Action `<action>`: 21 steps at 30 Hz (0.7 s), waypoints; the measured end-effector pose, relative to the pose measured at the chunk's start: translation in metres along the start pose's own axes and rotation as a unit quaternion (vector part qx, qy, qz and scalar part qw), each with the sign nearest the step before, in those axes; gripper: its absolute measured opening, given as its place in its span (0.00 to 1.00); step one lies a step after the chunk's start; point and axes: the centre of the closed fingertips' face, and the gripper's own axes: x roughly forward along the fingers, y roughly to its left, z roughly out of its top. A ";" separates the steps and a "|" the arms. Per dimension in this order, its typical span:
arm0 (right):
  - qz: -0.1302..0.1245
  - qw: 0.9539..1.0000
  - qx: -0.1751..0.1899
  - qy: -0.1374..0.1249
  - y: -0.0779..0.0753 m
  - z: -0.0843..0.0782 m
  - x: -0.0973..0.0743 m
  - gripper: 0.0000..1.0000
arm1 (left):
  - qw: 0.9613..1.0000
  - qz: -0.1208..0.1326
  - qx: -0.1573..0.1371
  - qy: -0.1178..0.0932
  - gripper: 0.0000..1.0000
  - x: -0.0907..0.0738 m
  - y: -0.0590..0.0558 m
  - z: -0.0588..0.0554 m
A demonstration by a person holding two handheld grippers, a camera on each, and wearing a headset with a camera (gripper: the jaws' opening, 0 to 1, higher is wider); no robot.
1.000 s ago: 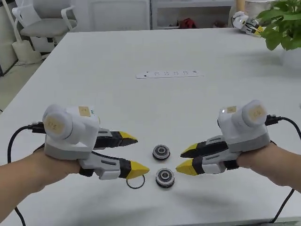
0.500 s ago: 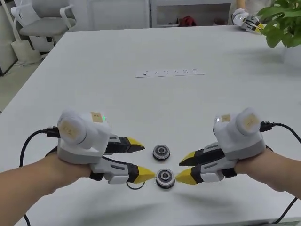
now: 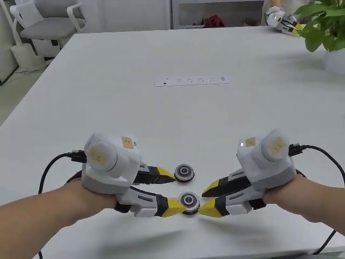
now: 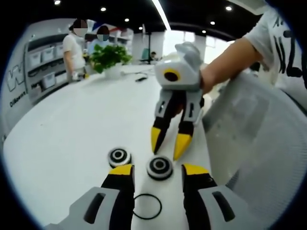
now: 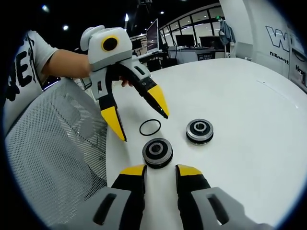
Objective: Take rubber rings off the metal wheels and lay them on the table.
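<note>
Flanking the round metal wheel point(image 3: 189, 200), left claw point(image 3: 177, 189) and right claw point(image 3: 205, 199) gape empty.

I am working in an open-plan office or lab: a large white table point(image 3: 108, 81) carries a power strip point(image 3: 193, 81) and a potted plant point(image 3: 323, 27), with a grey office chair point(image 3: 48, 21) beyond its far corner. Around it I see desks with monitors point(image 5: 184, 40), wall shelves of storage bins point(image 4: 45, 67) and recessed ceiling lights point(image 4: 103, 8).
</note>
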 end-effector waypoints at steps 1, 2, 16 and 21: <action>0.000 1.000 0.000 0.000 0.000 0.000 0.000 0.20 | 1.000 -0.001 0.000 0.001 0.39 0.002 0.000 0.000; 0.001 1.000 0.000 0.000 0.000 0.000 0.001 0.20 | 1.000 -0.002 0.000 0.001 0.39 0.003 0.000 0.000; 0.002 1.000 0.000 -0.013 0.003 0.001 0.006 0.16 | 1.000 -0.016 -0.004 0.009 0.29 0.018 -0.008 -0.004; 0.003 1.000 0.000 -0.014 0.003 0.002 0.006 0.16 | 1.000 -0.018 -0.004 0.012 0.26 0.021 -0.010 -0.006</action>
